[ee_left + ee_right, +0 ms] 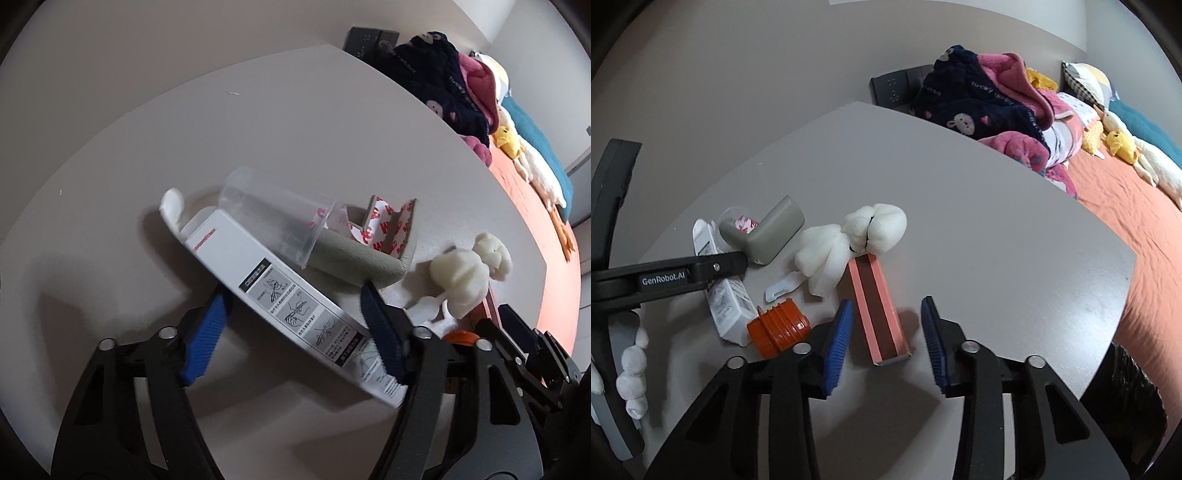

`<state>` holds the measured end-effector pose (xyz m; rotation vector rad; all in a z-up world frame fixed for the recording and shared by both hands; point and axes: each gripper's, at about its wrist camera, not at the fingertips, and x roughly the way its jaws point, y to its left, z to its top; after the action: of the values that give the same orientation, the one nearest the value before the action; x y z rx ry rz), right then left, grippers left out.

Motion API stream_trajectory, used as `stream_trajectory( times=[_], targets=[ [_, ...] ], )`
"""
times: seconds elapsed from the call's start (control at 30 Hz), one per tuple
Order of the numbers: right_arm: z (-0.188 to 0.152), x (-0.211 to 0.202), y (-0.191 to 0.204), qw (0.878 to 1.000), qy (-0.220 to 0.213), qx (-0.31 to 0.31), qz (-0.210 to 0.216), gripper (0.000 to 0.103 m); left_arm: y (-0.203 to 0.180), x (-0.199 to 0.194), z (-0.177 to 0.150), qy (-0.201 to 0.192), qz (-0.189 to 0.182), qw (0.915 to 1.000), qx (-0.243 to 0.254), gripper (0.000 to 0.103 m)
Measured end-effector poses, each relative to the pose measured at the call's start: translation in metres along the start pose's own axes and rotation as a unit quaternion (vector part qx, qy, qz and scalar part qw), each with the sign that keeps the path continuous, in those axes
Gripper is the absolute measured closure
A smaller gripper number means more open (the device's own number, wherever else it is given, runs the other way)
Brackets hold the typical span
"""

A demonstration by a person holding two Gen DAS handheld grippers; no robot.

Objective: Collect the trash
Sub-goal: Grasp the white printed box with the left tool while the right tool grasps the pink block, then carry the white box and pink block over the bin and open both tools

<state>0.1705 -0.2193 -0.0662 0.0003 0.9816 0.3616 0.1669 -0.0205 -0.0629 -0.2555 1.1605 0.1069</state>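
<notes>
A pile of trash lies on the grey table (979, 229). My left gripper (295, 328) is open, its blue fingers on either side of a long white printed box (280, 291); whether they touch it is unclear. Behind it lie a clear plastic cup (277, 218), a grey foam corner guard (362, 262) with red-printed tape, and a white foam lump (465, 273). My right gripper (886, 339) is open around a pink-and-brown box (879, 310). The right wrist view also shows the white box (727, 299), the corner guard (772, 232), the foam lump (849, 243) and an orange ribbed cap (779, 326).
A bed with an orange sheet (1145, 236), piled dark and pink blankets (990, 99) and plush toys (1123, 144) runs along the table's right side. A black bag (1126, 402) sits below the table's near right corner. A small white plastic tab (783, 284) lies by the cap.
</notes>
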Motion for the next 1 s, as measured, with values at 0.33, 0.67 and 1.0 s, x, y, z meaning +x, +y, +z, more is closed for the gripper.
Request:
stream_trajectory(
  times=[0.33, 0.67, 1.0],
  targets=[
    [-0.001, 0.004, -0.002, 1.000, 0.007, 0.003, 0.017, 0.080, 0.023, -0.007, -0.005, -0.012, -0.004, 0.9997, -0.021, 0.075],
    [-0.003, -0.013, -0.004, 0.999, 0.007, 0.017, 0.037, 0.082, 0.022, -0.018, -0.017, -0.015, -0.025, 0.9995, -0.015, 0.077],
    [-0.004, -0.048, -0.001, 0.999, -0.020, 0.019, 0.043, 0.082, 0.009, -0.048, -0.027, -0.042, -0.053, 0.9977, 0.001, 0.077]
  ],
)
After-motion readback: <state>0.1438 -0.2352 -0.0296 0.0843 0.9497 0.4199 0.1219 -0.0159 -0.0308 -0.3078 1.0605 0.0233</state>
